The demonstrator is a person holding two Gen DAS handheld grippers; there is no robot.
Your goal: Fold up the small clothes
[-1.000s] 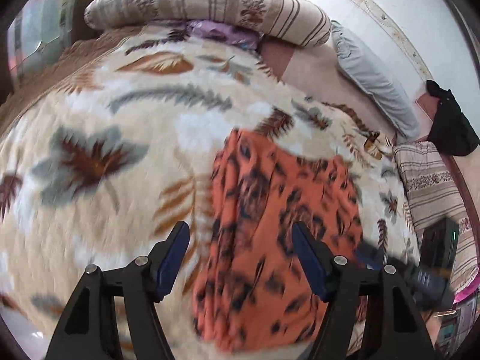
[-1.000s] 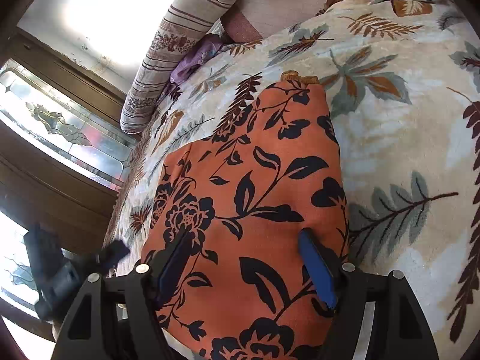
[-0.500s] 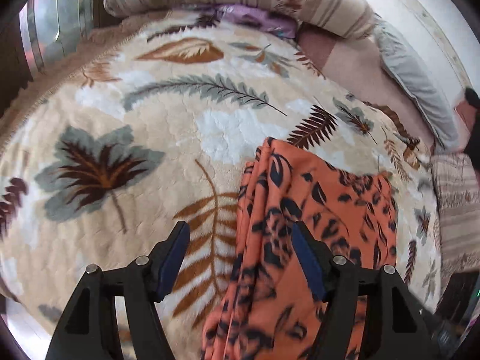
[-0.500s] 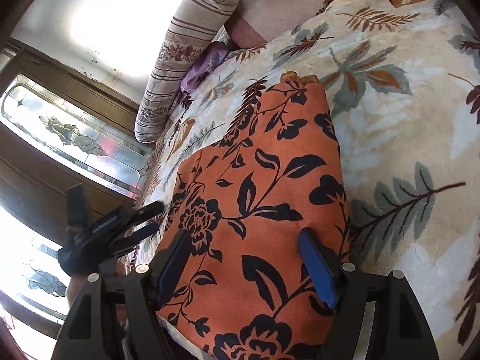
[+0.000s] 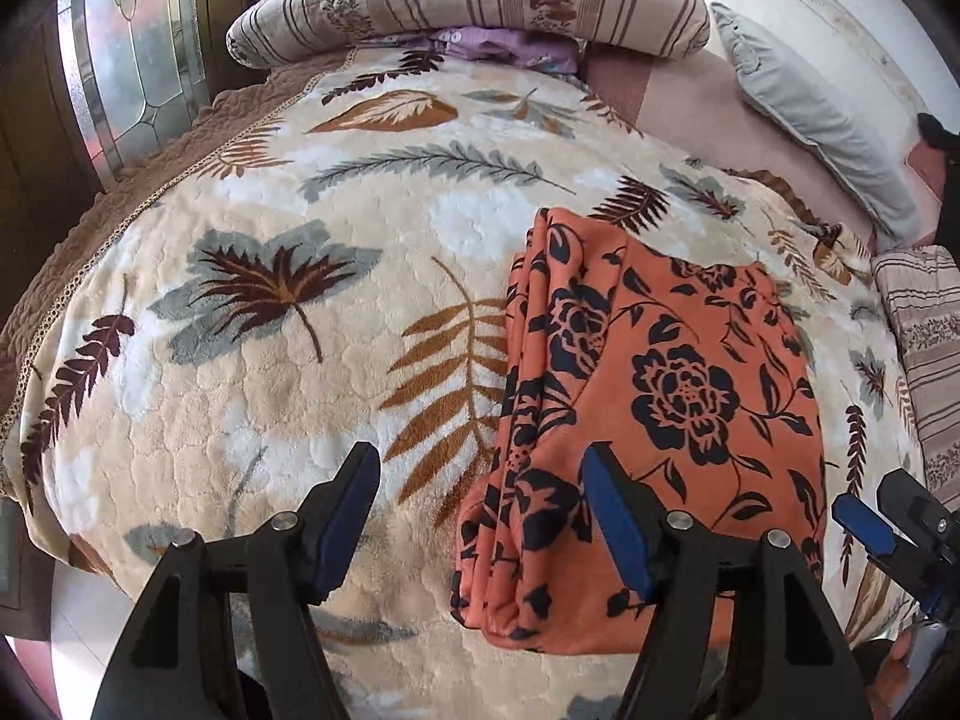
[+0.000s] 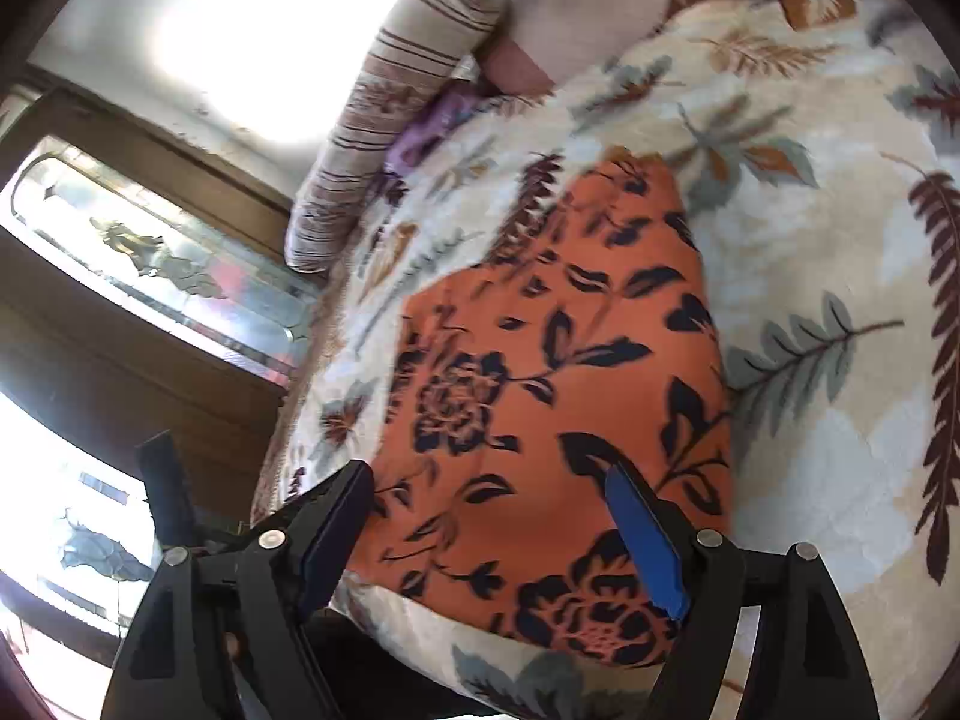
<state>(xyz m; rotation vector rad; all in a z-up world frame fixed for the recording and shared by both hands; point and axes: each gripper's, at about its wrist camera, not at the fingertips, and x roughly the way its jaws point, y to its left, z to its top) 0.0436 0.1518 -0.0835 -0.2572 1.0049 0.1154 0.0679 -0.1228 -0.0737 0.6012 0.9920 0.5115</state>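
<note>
An orange garment with a black flower print [image 5: 660, 396] lies folded in a stack on the leaf-patterned blanket [image 5: 270, 312]; its layered edges face left. It also shows in the right wrist view [image 6: 540, 408]. My left gripper [image 5: 480, 516] is open and empty, above the garment's near left edge. My right gripper [image 6: 492, 534] is open and empty, above the garment's near end. The right gripper's blue-padded tip also shows at the right edge of the left wrist view [image 5: 864, 528].
A striped bolster [image 5: 468, 12] and a purple cloth [image 5: 504, 51] lie at the head of the bed. A grey pillow [image 5: 822, 120] and a striped cushion [image 5: 924, 348] lie to the right. A wooden glass-paned door [image 6: 120, 276] stands beyond the blanket's left edge.
Both grippers have pulled back from the garment toward the near edge of the bed. The garment lies still and folded. The left view has swung so the garment sits to the right.
</note>
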